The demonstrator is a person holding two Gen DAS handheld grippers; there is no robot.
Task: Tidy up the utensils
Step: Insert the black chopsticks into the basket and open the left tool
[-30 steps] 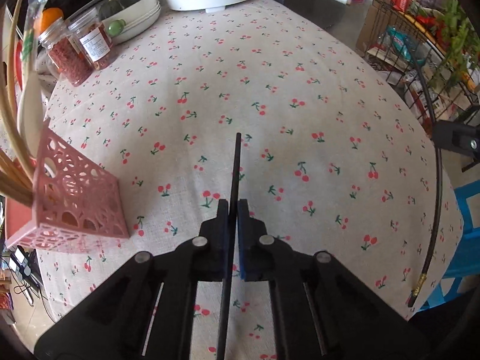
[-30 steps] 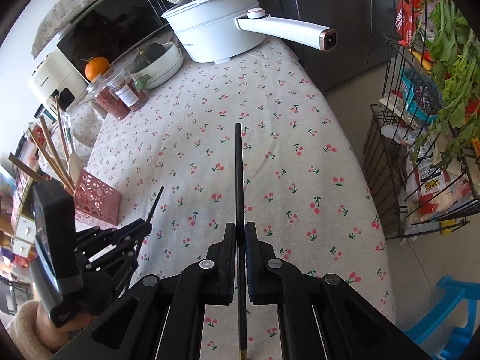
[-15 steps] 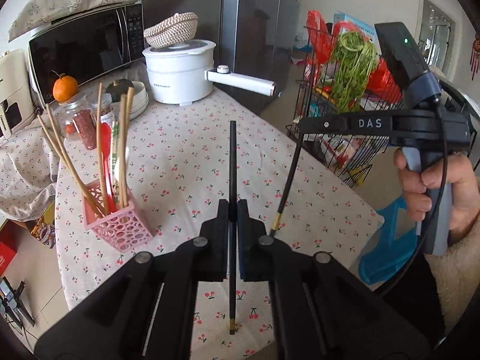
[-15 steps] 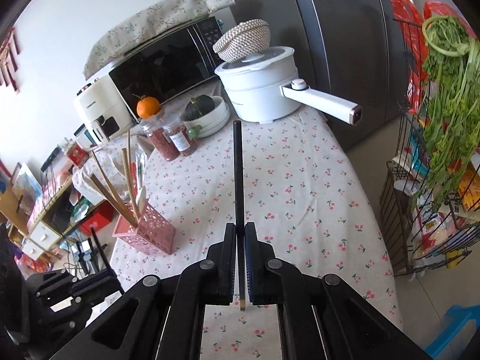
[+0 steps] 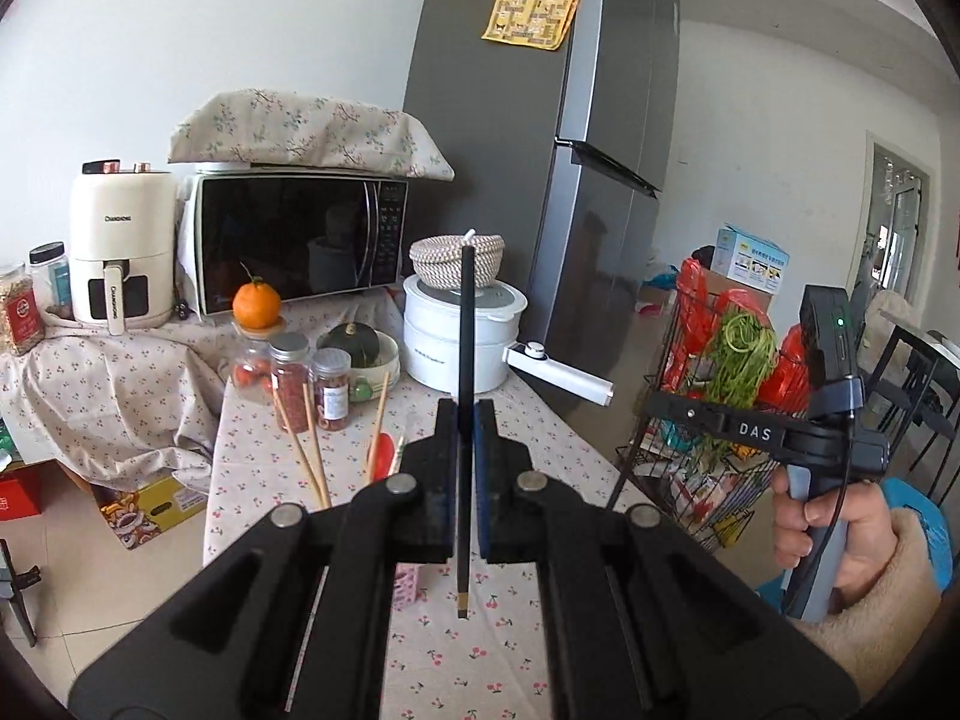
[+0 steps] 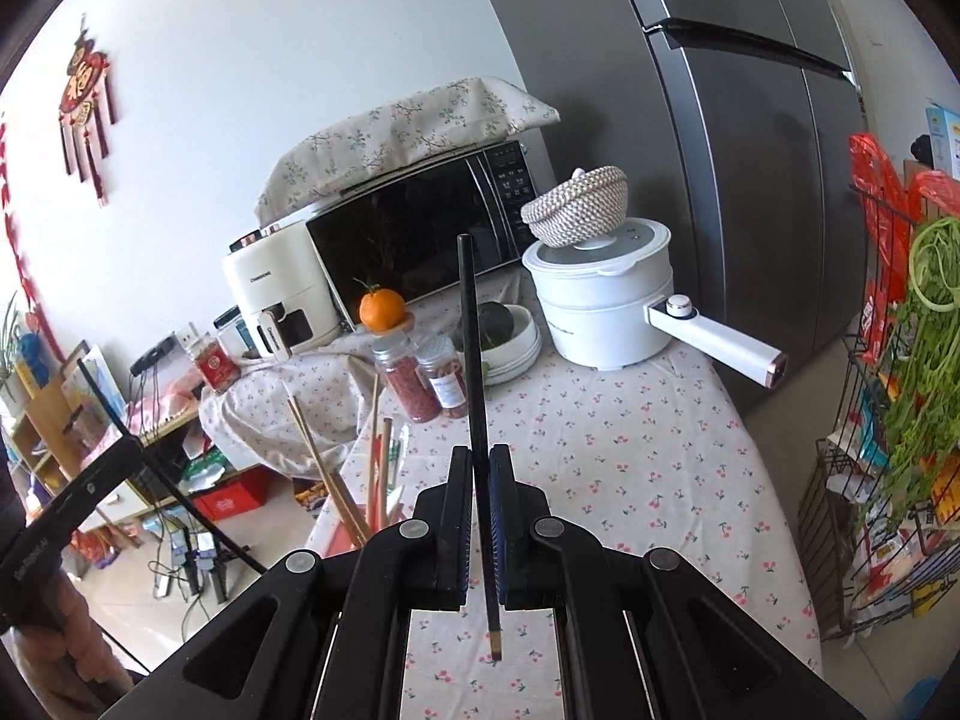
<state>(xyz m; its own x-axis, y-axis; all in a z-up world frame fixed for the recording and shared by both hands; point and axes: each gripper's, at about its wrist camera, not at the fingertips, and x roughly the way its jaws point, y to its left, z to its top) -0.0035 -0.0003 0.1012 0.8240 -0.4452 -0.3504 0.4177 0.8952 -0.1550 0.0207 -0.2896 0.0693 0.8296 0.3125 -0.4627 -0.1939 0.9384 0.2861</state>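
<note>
Both tongs, left (image 5: 465, 414) and right (image 6: 480, 462), clamp one black chopstick each (image 5: 465, 324) (image 6: 471, 348), raised above the bench (image 6: 630, 438). Cherry-print cloth covers the bench. Behind it: white pot (image 6: 600, 294), microwave (image 5: 294, 246), grey refrigerator (image 6: 750, 120).

the right gripper (image 6: 478, 468) is closed on a black chopstick (image 6: 474, 372). wooden chopsticks (image 6: 327, 468) stand left of it, above the cherry tablecloth (image 6: 630, 450).

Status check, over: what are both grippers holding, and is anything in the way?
Left gripper shut on black chopstick. Right gripper shut on second chopstick. Both raised above table. Pink holder mostly hidden below. Nothing blocking.
</note>
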